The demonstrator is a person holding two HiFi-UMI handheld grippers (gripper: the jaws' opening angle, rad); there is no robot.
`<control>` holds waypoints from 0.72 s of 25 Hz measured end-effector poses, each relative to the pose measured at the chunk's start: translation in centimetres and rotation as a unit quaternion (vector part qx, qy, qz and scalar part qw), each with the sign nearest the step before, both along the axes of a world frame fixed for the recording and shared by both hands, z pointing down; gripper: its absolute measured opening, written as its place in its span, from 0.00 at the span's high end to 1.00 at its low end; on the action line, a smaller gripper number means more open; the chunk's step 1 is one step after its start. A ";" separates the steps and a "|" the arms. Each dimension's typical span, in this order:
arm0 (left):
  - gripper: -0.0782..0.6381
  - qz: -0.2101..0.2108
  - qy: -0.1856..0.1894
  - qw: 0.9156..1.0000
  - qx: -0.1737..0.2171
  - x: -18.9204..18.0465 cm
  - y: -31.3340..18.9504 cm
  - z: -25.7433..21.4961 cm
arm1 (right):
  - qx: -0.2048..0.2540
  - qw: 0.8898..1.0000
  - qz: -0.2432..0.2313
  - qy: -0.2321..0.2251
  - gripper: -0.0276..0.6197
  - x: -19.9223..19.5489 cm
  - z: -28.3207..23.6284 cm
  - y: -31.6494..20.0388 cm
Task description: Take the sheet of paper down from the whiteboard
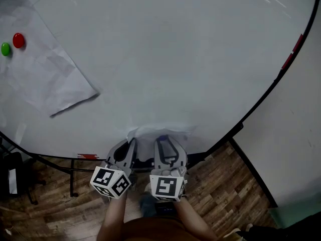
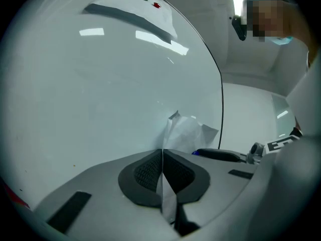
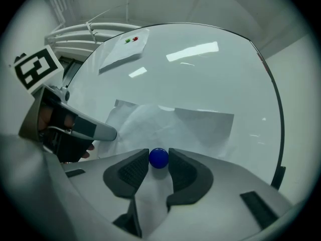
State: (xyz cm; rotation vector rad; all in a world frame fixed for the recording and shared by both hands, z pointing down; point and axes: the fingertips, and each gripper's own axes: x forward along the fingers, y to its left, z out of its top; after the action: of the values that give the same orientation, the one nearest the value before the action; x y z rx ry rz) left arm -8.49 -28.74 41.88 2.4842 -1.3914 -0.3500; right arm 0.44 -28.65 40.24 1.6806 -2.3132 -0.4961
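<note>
**Both grippers at the crumpled sheet by the board's lower rim**

Head view: the sheet of paper (image 1: 159, 131) is seen crumpled against the whiteboard (image 1: 175, 59), just above the dark lower rim. The left gripper (image 1: 128, 143) and right gripper (image 1: 164, 140) are held side by side at it. Wide bare board is left above and to the right. A second sheet (image 1: 47, 72), with a red magnet (image 1: 18, 40) and a green magnet (image 1: 5, 48) on it, is seen well apart at upper left.

Left gripper view: the jaws are clamped together on the sheet's edge, which is pinched thin between the pads.

Right gripper view: a blue magnet (image 3: 158, 157) is gripped between the pad tips, with the sheet lying under it.
</note>
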 end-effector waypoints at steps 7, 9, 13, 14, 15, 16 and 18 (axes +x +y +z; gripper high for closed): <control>0.86 -0.002 0.014 1.000 -0.001 -0.1 0.2 -0.6 | -0.006 1.000 -0.015 0.009 0.75 -0.2 0.6 1.5; 0.86 -0.004 0.014 1.000 0.000 -0.3 0.3 -0.7 | -0.002 1.000 -0.017 0.008 0.75 0.0 0.4 1.6; 0.86 -0.011 0.017 1.000 -0.002 -1.0 1.0 -0.7 | -0.005 1.000 -0.015 -0.005 0.75 0.5 0.4 1.9; 0.86 -0.014 0.017 1.000 -0.003 -1.3 1.2 -0.7 | -0.006 1.000 -0.014 -0.007 0.75 0.6 0.5 2.0; 0.86 -0.017 0.017 1.000 -0.004 -1.6 1.4 -0.8 | -0.007 1.000 -0.014 -0.008 0.75 0.7 0.4 2.1; 0.86 -0.020 0.017 1.000 -0.004 -2.0 1.7 -0.8 | -0.007 1.000 -0.015 -0.008 0.75 0.7 0.3 2.2; 0.86 -0.028 0.015 0.999 -0.007 -2.8 2.1 -0.8 | -0.006 1.000 -0.015 -0.011 0.75 0.9 0.1 2.5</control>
State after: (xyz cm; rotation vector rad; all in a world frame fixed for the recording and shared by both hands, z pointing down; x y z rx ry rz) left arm -11.25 -26.60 41.03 2.4236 -1.4478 -0.3860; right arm 1.30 -26.19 40.32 1.6555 -2.3551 -0.4711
